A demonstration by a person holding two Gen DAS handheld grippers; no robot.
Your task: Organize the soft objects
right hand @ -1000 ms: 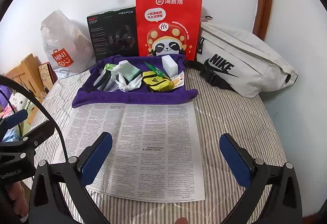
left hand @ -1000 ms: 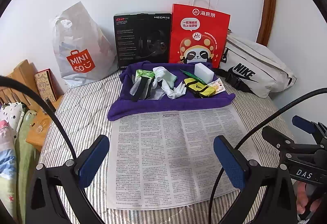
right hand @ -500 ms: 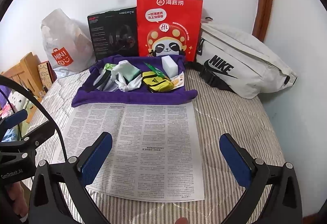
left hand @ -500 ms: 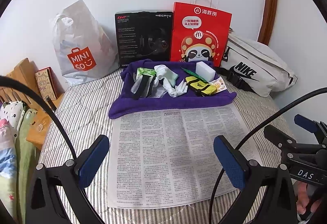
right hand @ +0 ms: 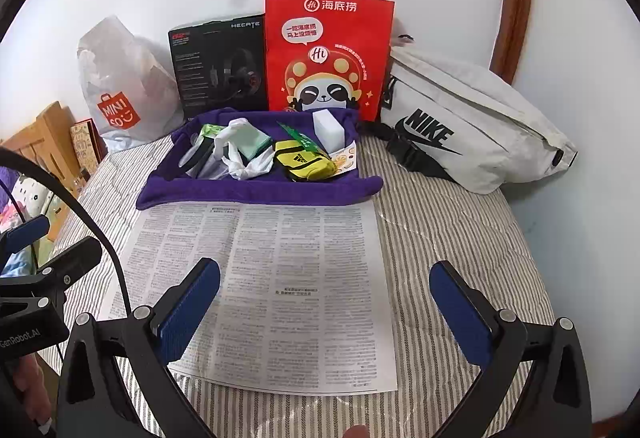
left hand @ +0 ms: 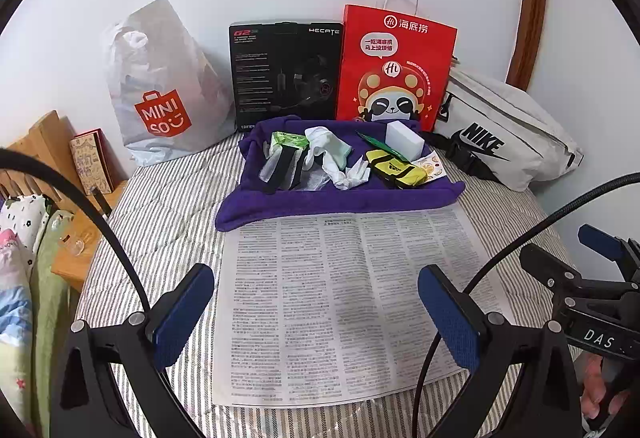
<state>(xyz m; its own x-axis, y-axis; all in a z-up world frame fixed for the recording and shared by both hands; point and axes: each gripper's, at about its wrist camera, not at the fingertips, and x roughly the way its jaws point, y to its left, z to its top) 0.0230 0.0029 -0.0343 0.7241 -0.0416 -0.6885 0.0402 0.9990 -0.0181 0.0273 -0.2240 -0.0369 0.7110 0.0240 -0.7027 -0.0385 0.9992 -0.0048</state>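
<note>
A purple cloth lies on the striped bed at the back, bearing soft items: a white sock and rag, a yellow pouch, a white sponge block and a green packet with black strap. A newspaper sheet lies in front of it. My left gripper and right gripper are both open and empty above the newspaper's near part.
Against the wall stand a Miniso plastic bag, a black headset box, a red paper bag and a white Nike bag. A wooden headboard and bedding lie at the left.
Both views have drifted slightly back and up; the objects have not moved and both grippers stay open.
</note>
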